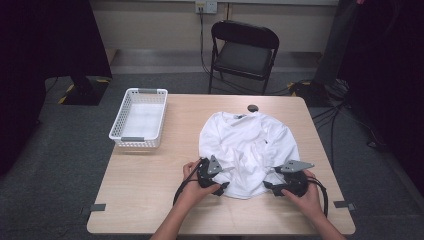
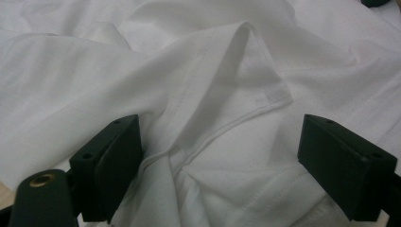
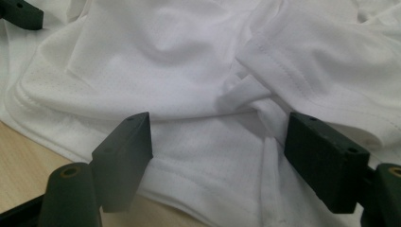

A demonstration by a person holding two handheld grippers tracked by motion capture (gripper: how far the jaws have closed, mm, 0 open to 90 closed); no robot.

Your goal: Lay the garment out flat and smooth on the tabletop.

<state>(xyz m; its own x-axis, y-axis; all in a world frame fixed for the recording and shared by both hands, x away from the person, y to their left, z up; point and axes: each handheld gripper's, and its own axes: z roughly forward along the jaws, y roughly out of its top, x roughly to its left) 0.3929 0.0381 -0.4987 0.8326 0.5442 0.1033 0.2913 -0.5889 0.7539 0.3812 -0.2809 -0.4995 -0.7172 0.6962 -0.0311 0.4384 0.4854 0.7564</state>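
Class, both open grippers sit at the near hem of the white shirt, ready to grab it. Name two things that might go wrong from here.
1. The left gripper straddles bunched, folded cloth, so it may pinch several layers of the white shirt and lift a crooked fold.
2. The right gripper is at the hem beside a twisted crease near the table; closing there might catch one layer only, or let the thin edge slip out.

Basket (image 1: 138, 118) blocks the table's (image 1: 150, 190) far-left corner; its near-left lies bare.
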